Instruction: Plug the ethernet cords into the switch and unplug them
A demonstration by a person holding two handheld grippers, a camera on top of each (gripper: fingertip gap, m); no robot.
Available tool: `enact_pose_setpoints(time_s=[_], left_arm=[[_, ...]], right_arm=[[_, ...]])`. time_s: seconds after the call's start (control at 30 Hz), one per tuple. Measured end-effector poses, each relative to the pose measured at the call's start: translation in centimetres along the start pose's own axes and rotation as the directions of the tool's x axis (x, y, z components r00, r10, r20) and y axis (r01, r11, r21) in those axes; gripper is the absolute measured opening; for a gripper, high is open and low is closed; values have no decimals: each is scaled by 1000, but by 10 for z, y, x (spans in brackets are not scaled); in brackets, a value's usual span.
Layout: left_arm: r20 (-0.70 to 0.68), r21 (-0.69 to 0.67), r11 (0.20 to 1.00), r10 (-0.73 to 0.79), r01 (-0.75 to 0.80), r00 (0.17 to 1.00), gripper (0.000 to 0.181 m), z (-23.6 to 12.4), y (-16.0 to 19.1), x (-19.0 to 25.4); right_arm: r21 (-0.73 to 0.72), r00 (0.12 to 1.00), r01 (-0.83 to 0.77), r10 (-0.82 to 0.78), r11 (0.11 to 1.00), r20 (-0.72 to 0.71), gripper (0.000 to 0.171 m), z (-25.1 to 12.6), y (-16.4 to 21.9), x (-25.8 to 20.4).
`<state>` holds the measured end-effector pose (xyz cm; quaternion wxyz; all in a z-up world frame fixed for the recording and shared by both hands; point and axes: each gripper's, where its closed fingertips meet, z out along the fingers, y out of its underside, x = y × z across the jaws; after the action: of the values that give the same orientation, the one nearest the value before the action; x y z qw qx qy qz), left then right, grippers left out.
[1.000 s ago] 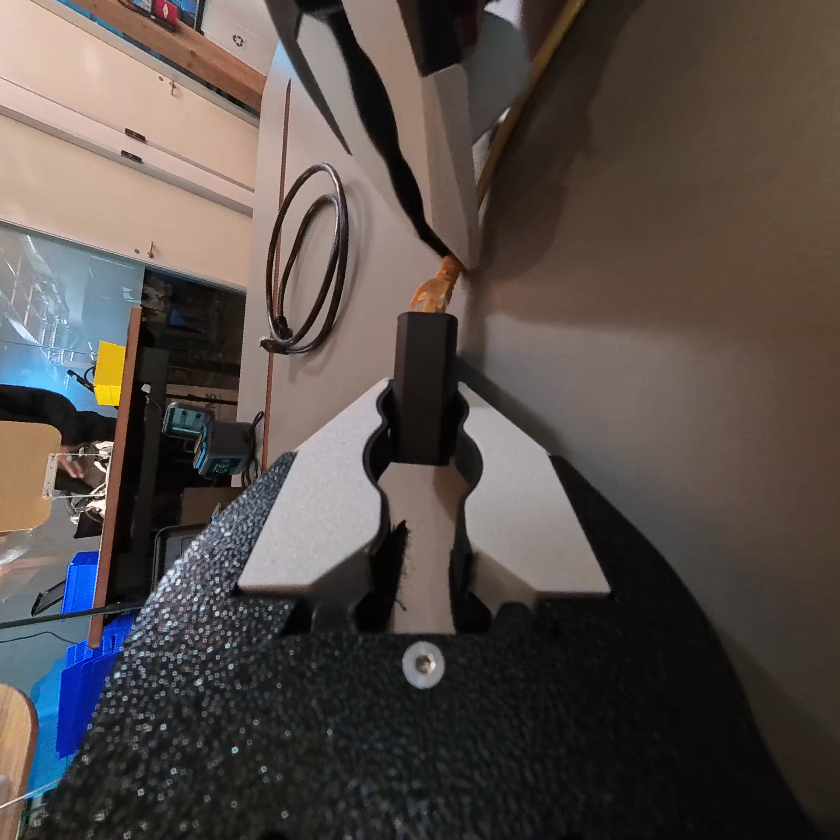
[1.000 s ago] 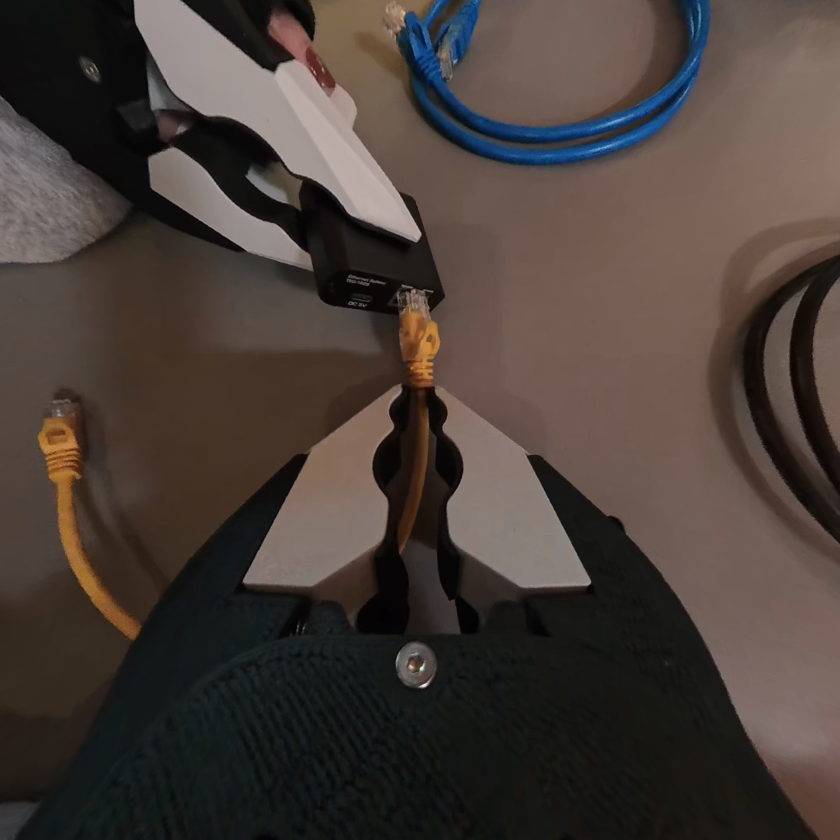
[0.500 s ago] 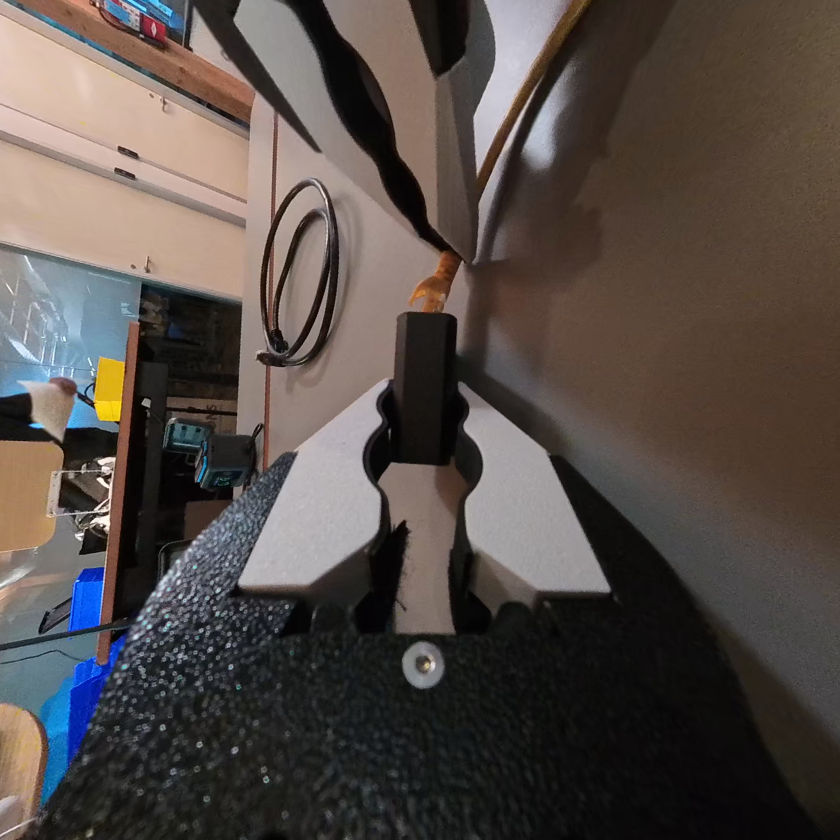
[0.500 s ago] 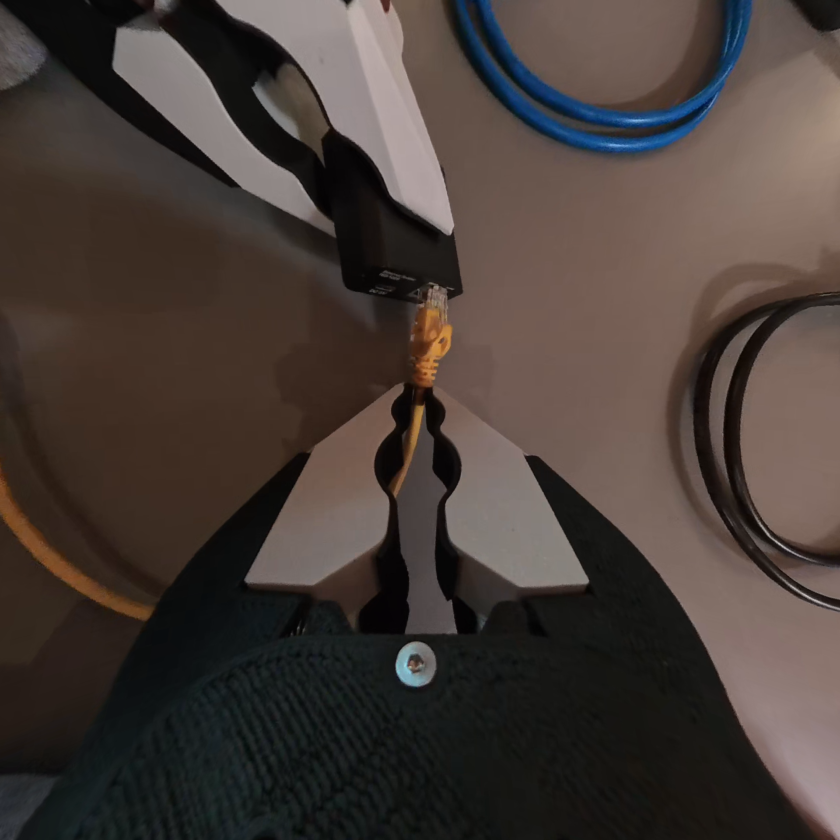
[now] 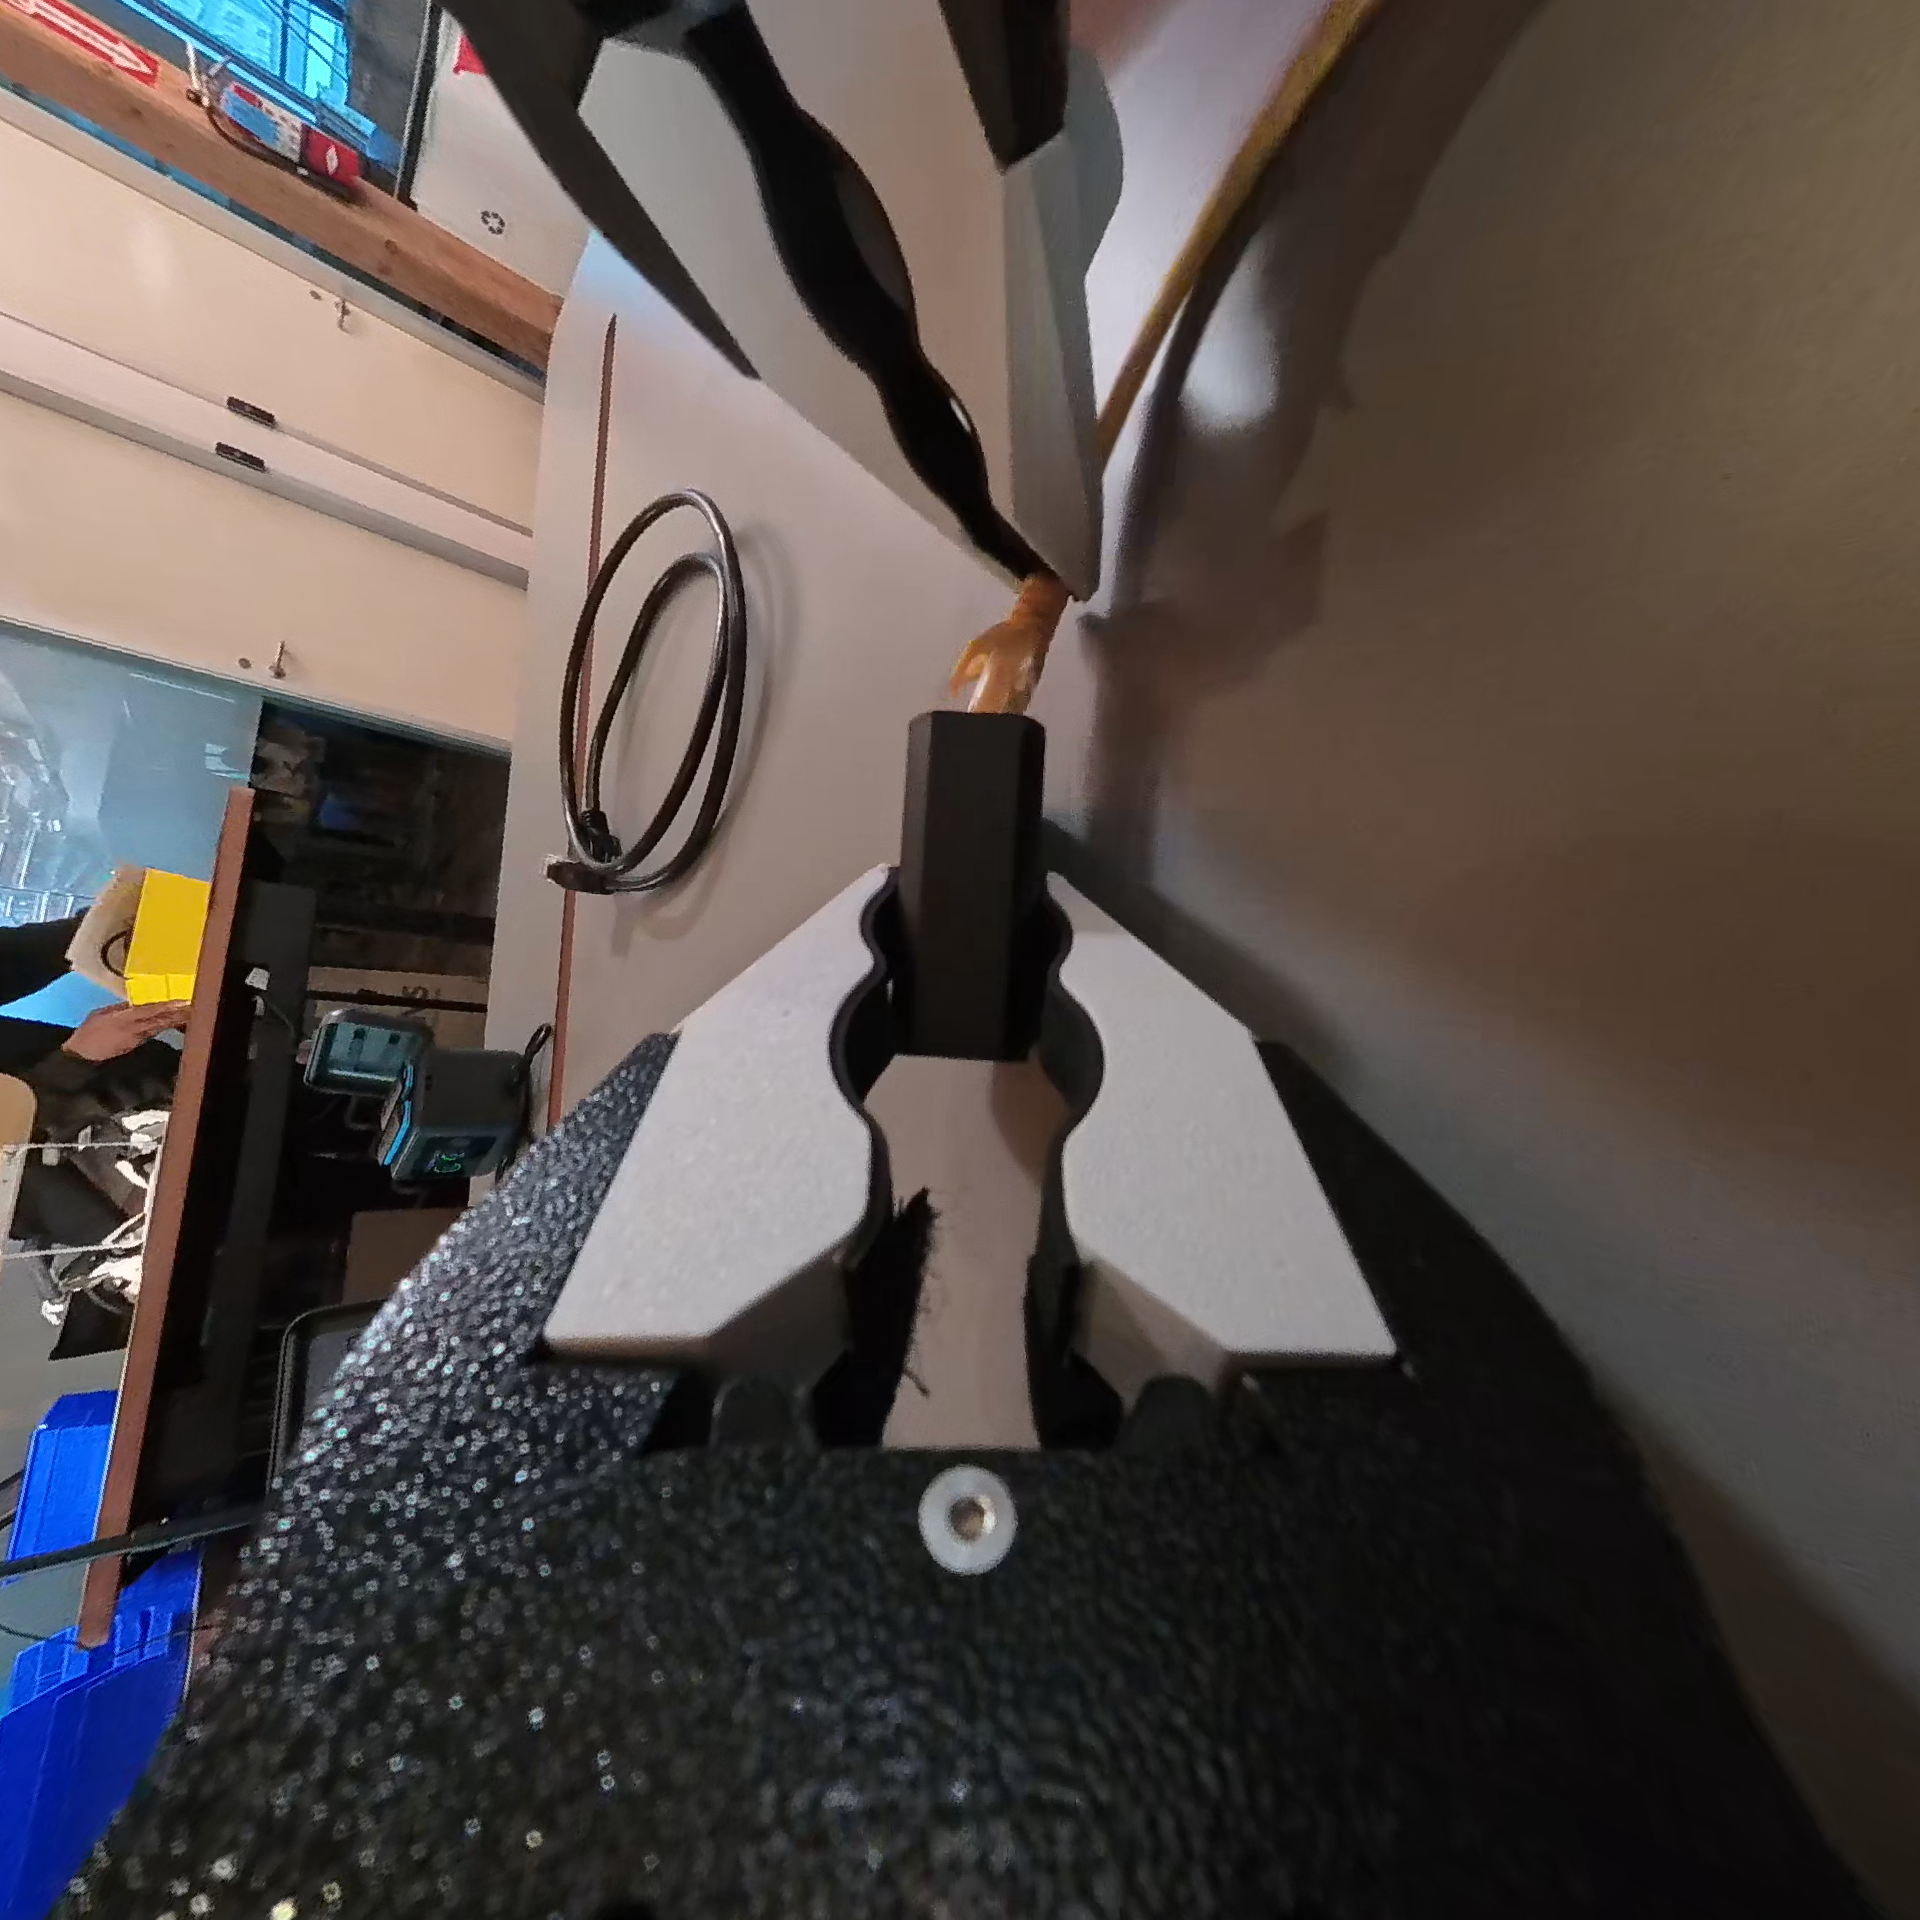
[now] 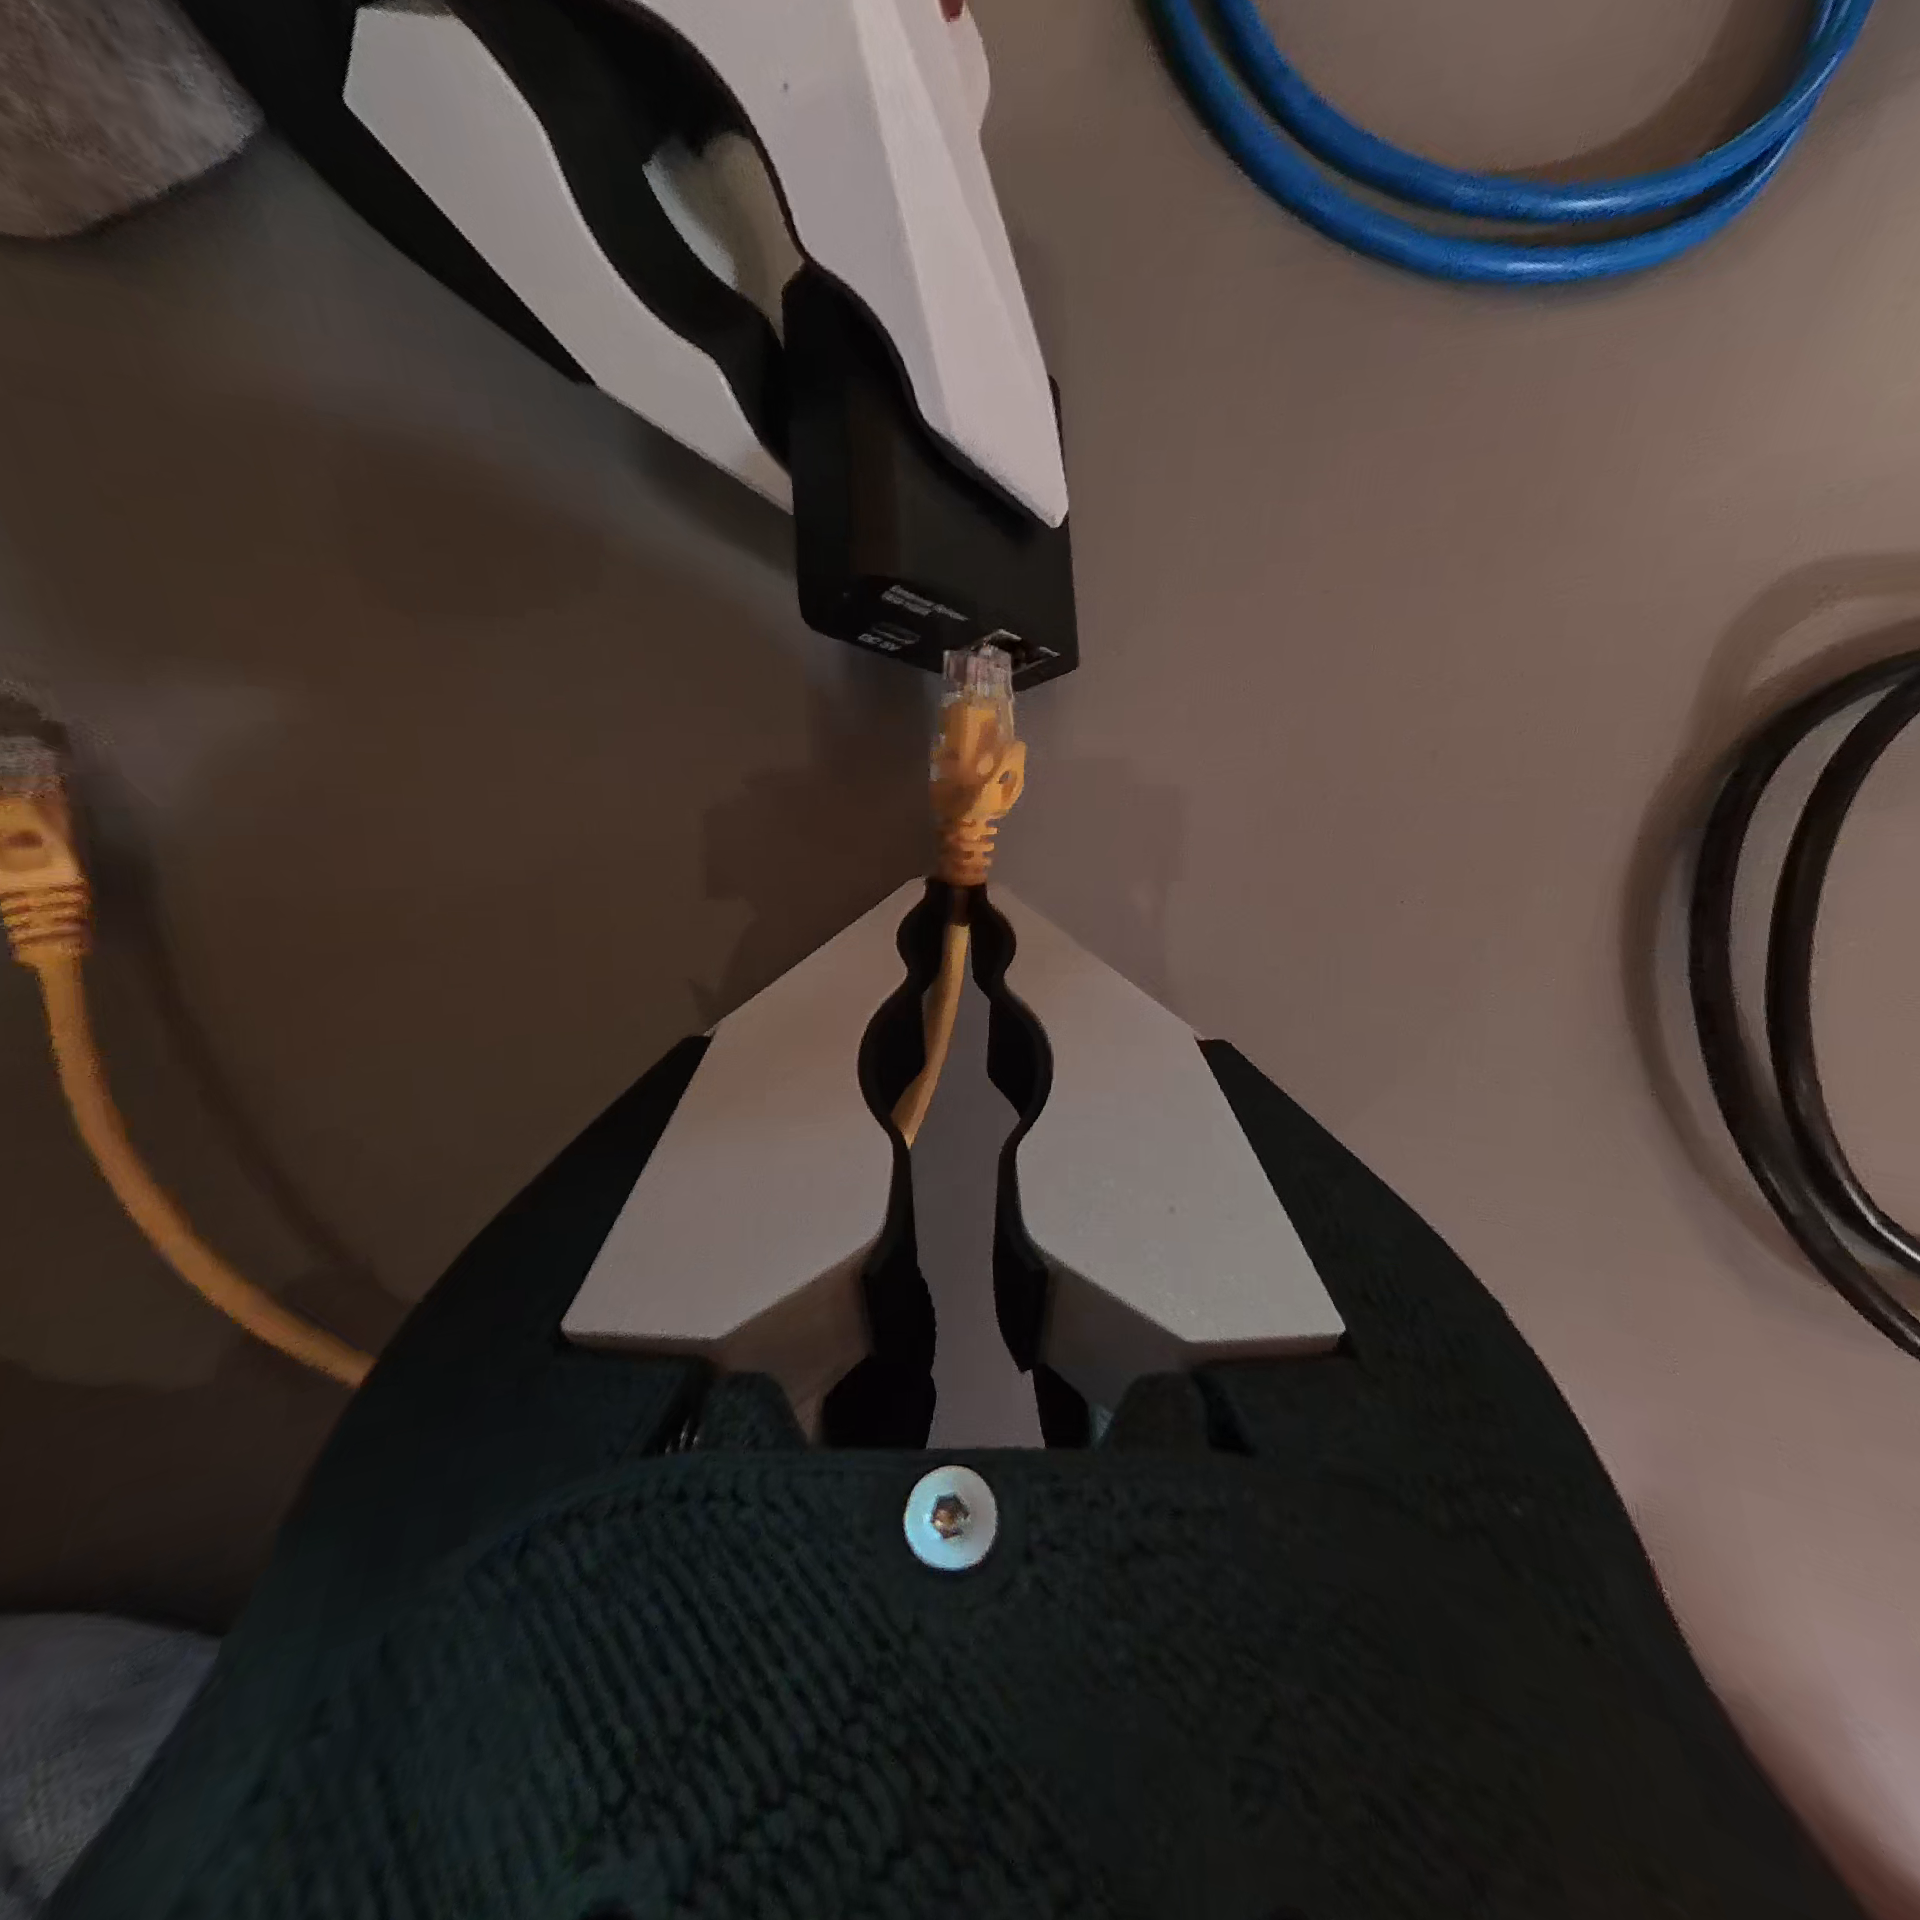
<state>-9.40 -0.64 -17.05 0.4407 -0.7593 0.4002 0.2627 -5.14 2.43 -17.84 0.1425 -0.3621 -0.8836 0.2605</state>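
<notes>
My left gripper is shut on the small black switch, held on its side above the grey table; it also shows in the right wrist view. My right gripper is shut on the yellow ethernet cord just behind its plug. The plug's clear tip touches the port on the switch's near face. In the left wrist view the plug shows just beyond the switch, under the right gripper's fingers. The cord's other yellow plug lies on the table at the left.
A coiled blue cord lies at the far right top. A coiled black cord lies at the right, also seen in the left wrist view. A grey cloth is at the top left. Shelves and blue bins stand beyond the table.
Both grippers shifted, so the table slid in the right view: the free yellow plug is back in sight at the left. The plug tip stays at the switch's port.
</notes>
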Motion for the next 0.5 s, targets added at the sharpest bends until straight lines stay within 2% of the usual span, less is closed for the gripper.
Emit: enact_pose_setpoints(time_s=[0.5], left_arm=[[0, -20, 999, 30, -30, 1000, 22, 3, -1, 4]], right_arm=[[-23, 999, 15, -16, 1000, -40, 2, 2, 1, 5]])
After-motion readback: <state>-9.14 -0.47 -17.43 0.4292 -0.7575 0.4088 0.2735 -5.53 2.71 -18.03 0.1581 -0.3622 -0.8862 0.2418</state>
